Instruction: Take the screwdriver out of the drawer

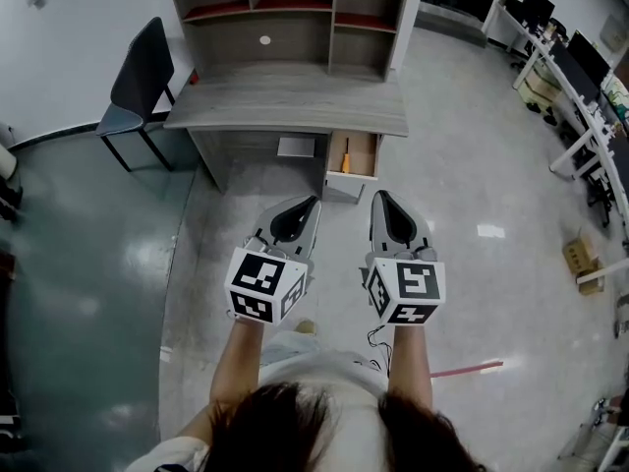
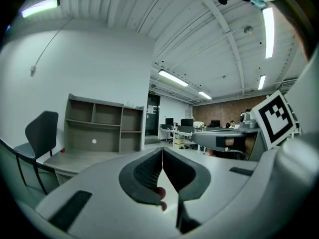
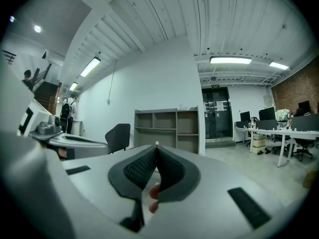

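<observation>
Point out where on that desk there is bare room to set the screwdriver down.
The whole desktop looks bare, from the shelf unit at its back to its front edge above the open drawer. The drawer is the tight spot: the screwdriver lies along its left wall, bare bottom only on its right.

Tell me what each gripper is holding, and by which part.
Nothing is held. The left gripper and right gripper are both shut on nothing; the orange-handled screwdriver lies in the open wooden drawer.
</observation>
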Demonstrator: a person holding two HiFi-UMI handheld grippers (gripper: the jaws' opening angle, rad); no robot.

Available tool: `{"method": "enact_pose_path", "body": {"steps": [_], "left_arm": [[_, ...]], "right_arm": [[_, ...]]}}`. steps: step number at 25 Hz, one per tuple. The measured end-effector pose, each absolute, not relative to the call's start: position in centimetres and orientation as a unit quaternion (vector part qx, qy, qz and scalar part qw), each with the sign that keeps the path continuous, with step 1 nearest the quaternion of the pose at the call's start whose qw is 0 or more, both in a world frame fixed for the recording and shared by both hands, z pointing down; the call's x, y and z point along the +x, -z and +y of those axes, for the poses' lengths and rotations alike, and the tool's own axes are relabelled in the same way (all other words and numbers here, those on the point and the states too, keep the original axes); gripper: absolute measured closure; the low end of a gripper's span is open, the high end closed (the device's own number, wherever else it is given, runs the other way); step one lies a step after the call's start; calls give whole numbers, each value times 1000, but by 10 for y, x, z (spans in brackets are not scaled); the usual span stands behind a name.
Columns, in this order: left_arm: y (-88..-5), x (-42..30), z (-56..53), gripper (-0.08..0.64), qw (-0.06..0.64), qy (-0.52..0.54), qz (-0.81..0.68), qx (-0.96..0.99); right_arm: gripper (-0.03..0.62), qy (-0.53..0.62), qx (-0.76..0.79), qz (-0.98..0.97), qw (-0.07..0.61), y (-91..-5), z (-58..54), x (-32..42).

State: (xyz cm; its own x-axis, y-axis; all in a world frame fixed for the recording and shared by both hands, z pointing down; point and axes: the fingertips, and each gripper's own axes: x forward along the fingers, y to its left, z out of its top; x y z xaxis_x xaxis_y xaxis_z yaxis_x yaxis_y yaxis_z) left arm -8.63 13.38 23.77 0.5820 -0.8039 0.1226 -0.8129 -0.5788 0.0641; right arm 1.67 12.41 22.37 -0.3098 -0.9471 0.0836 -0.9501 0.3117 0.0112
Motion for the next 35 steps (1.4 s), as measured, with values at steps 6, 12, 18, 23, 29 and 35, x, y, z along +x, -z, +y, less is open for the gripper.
{"method": "enact_pose_path", "body": {"steps": [6, 12, 18, 23, 29, 35], "left_arm": [[-241, -103, 104, 541, 67, -35, -441, 894], [-254, -108, 78, 541, 81, -36, -436, 895], [-266, -108, 44, 541, 86, -40, -441, 892], [-269, -99, 2, 541, 84, -49, -446, 890], [-268, -92, -60, 541, 86, -48, -458, 883], [-279, -78, -120, 541, 98, -50, -471, 875]], "right_arm": [[565, -22, 604, -796, 44, -226, 98, 5], [565, -34, 614, -787, 50, -239, 74, 9], [565, -44, 612, -788, 52, -253, 38, 13], [565, -49, 607, -791, 54, -261, -7, 21], [565, -60, 594, -799, 72, -274, -67, 29], [565, -74, 582, -805, 93, -293, -123, 44]]}}
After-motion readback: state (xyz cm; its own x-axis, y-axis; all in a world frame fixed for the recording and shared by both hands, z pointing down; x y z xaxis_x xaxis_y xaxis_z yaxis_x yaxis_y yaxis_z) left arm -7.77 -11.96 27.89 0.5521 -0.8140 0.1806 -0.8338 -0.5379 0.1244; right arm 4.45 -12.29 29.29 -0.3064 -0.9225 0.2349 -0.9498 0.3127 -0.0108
